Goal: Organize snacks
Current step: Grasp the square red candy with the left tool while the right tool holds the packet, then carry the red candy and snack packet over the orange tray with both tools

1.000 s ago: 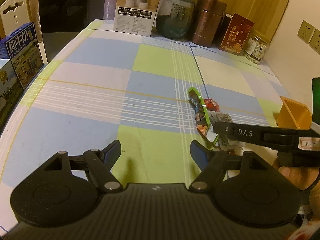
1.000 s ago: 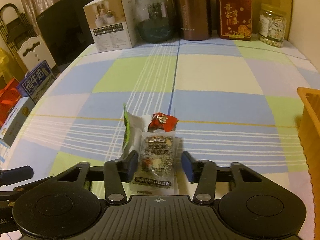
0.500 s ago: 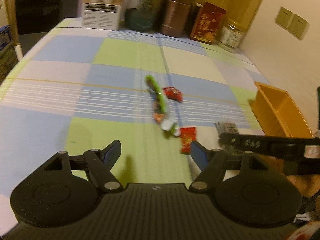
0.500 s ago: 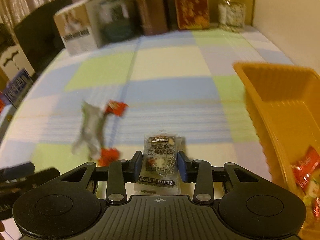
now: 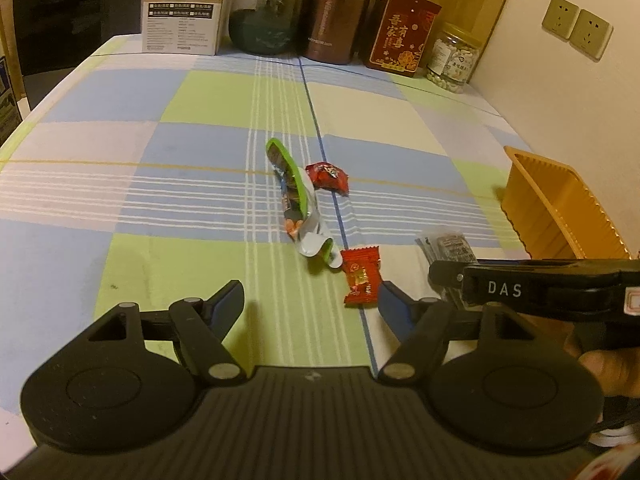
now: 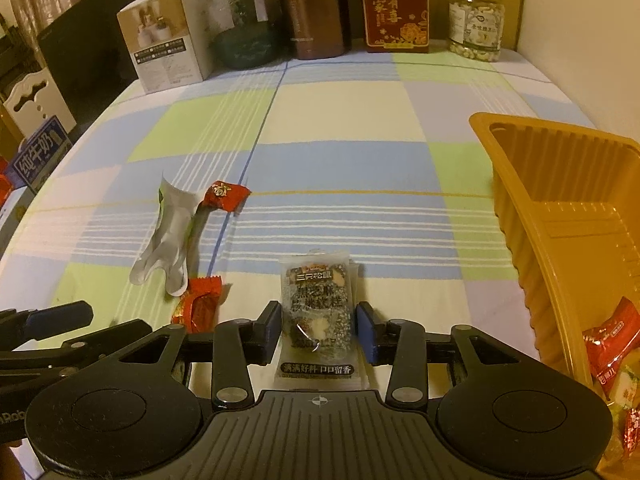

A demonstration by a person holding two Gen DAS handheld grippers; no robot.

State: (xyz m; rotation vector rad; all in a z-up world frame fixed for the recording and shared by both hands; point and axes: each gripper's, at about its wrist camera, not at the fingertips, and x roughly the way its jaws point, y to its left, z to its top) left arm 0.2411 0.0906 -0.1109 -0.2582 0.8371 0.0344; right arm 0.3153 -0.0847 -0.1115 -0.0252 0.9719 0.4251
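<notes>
My right gripper (image 6: 319, 326) is shut on a clear packet of dark sesame cake (image 6: 318, 312), held just left of the orange tray (image 6: 560, 184). The tray holds red snack packs (image 6: 608, 344) at its near end. On the cloth lie a green-and-silver wrapper (image 5: 296, 200), a red candy (image 5: 328, 176) beside its far end, and a second red candy (image 5: 362, 280) at its near end. My left gripper (image 5: 310, 298) has wide jaws that are closing. The near candy lies just inside its right fingertip (image 5: 390, 300), with no pad touching it. The right gripper (image 5: 440, 276) crosses that view from the right.
Along the table's back edge stand a white box (image 5: 182, 8), a glass jar (image 5: 266, 8), a copper canister (image 5: 334, 16), a red packet (image 5: 402, 32) and a nut jar (image 5: 454, 60). A wall with sockets (image 5: 578, 28) runs on the right. Milk cartons (image 6: 38, 160) stand off the left edge.
The right gripper carried the sesame packet rightward from the pile to beside the orange tray. The left gripper moved in closer to the remaining candies, and the near red candy came into view.
</notes>
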